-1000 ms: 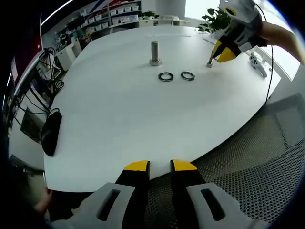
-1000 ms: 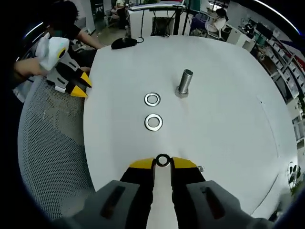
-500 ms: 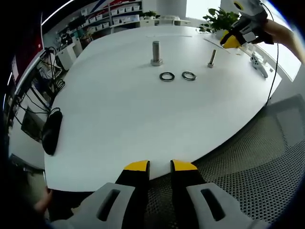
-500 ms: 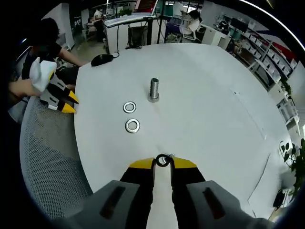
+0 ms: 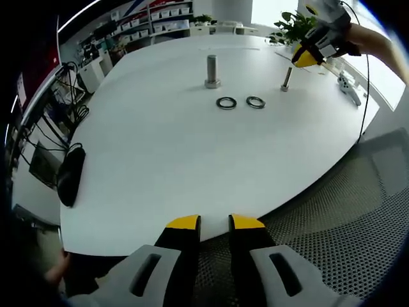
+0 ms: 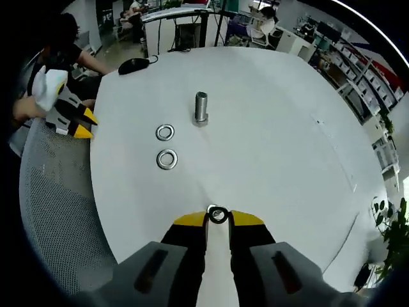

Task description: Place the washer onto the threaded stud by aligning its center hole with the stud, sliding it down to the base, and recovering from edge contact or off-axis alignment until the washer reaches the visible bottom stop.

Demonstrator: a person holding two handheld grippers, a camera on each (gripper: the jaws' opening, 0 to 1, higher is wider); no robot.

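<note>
Carrying a washer [image 6: 218,215] pinched at its jaw tips, the right tool [image 6: 218,217] hovers above the white tabletop [image 6: 275,141], well short of the upright threaded stud [image 6: 201,107], and should arrive level, hole centred over it.

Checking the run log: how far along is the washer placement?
Done: the right tongs are shut on a washer, lifted off the white table. In hand: they hover above the thin stud, the washer not yet on it. Left: align the hole and slide it down. Two washers lie loose beside the thick bolt; the left tongs idle.
</note>
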